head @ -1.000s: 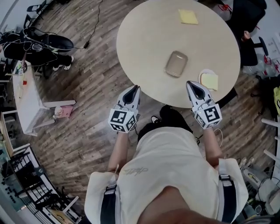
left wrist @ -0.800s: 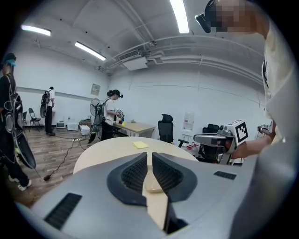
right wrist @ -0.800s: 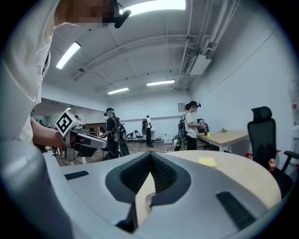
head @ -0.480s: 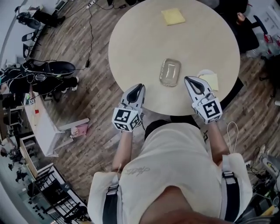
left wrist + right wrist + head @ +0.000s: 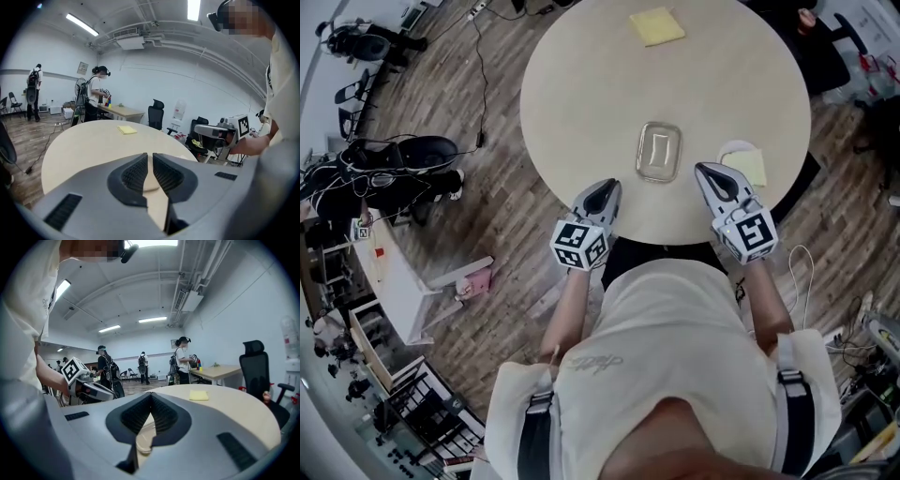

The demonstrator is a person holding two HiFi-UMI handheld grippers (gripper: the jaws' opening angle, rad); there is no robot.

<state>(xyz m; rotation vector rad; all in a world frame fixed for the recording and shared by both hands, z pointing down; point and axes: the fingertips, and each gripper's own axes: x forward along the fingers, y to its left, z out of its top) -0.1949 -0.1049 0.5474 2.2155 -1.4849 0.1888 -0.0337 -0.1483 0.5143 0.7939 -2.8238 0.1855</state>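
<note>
The left gripper (image 5: pixel 606 188) has edged nearer the clear rectangular glass dish (image 5: pixel 658 152) on the round beige worktop (image 5: pixel 600 84). Its jaws and the right gripper's (image 5: pixel 706 172) are together and empty, and the dish is untouched.

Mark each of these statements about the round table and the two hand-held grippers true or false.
1. A clear container stands on the round table. True.
2. The left hand-held gripper grips the clear container. False: its jaws are together with nothing between them, and it stands apart from the container.
3. A flat yellow square lies on the table's far side. True.
4. The right hand-held gripper has its jaws spread wide. False: its jaws are together.
</note>
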